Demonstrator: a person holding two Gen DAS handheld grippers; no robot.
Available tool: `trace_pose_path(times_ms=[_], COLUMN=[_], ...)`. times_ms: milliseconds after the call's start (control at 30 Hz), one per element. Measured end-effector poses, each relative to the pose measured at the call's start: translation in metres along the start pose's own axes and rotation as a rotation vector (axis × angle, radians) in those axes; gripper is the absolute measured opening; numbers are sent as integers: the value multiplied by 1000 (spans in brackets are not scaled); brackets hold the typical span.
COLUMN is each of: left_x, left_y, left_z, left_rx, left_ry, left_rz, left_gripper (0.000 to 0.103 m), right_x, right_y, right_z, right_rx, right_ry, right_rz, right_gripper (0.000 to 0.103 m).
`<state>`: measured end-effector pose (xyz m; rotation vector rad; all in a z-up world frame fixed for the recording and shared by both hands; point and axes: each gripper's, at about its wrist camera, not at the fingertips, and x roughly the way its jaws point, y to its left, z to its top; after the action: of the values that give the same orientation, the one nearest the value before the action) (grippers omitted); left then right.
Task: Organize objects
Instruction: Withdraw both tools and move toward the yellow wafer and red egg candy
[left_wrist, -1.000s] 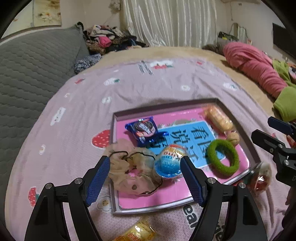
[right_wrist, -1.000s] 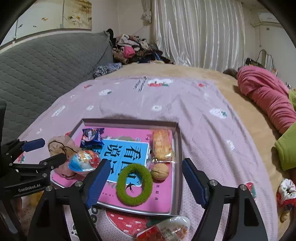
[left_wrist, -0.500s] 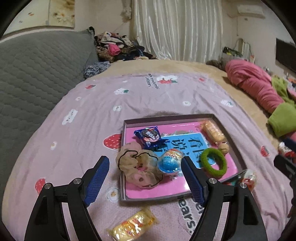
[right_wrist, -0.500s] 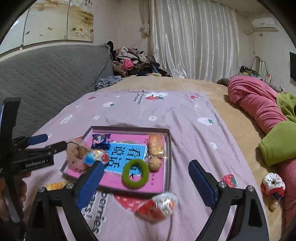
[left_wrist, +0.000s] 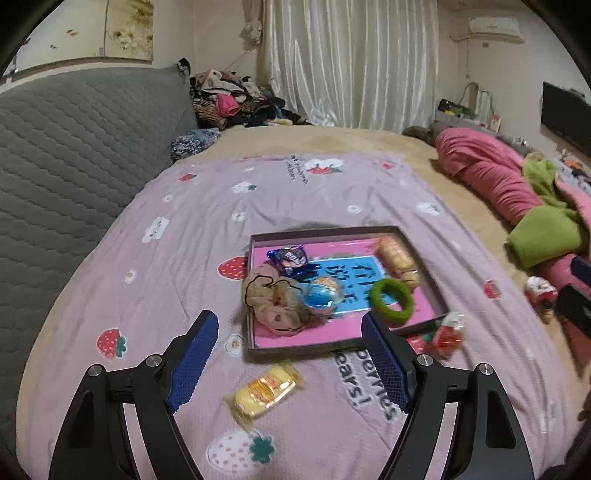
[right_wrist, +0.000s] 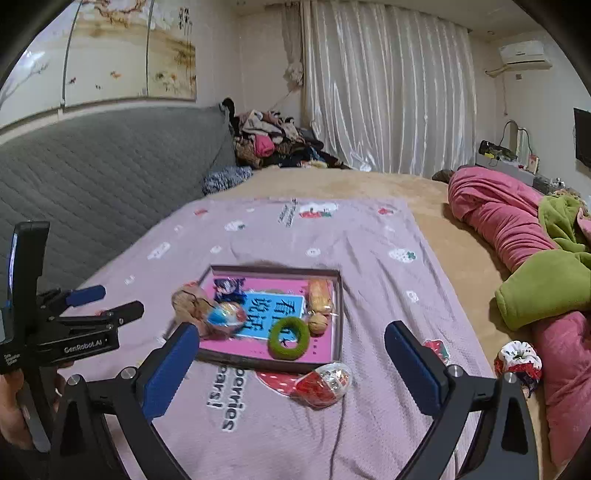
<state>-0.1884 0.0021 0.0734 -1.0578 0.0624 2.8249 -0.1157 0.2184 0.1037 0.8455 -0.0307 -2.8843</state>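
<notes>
My left gripper (left_wrist: 288, 354) hung wide and empty, my right gripper (right_wrist: 291, 354) was opening on nothing; yellow packet (left_wrist: 264, 391) and red packet (right_wrist: 325, 380) lay outside the tray's (left_wrist: 295, 349) near edge, unsorted.

I can't read the blurred yellow packet (left_wrist: 264, 389); my left finger (right_wrist: 173, 363) hides the tray (right_wrist: 338, 317) corner

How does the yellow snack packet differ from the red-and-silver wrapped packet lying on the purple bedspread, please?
The yellow snack packet is flat, oblong and yellow; the red-and-silver packet is rounder, puffier and shiny. The yellow one lies before the tray's near-left corner, the red-and-silver one at its near-right corner. Both lie outside the tray on the bedspread, with neither held.
</notes>
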Motion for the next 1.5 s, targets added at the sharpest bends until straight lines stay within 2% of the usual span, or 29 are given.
trace_pose_path(times_ms=[333, 433, 800, 1100, 1400, 1500], left_x=[-76, -96, -147, -152, -130, -113], left_y=[9, 8, 16, 18, 6, 1], left_z=[-4, -9, -28, -51, -83, -98], left_rx=[-20, 6, -4, -3, 14, 29], left_ry=[-55, -71, -96, -88, -72, -44], left_rz=[42, 83, 67, 68, 41, 46], left_gripper=[82, 82, 82, 82, 82, 82], right_x=[-54, -66, -105, -110, -91, -81], right_y=[16, 21, 38, 43, 40, 36], right_z=[5, 3, -5, -21, -47, -58], right_rx=[-8, -13, -28, -29, -19, -17], right_ry=[-41, -41, -63, -44, 3, 15], right_rz=[-3, -15, -12, -23, -13, -19], right_gripper=[102, 102, 102, 102, 102, 102])
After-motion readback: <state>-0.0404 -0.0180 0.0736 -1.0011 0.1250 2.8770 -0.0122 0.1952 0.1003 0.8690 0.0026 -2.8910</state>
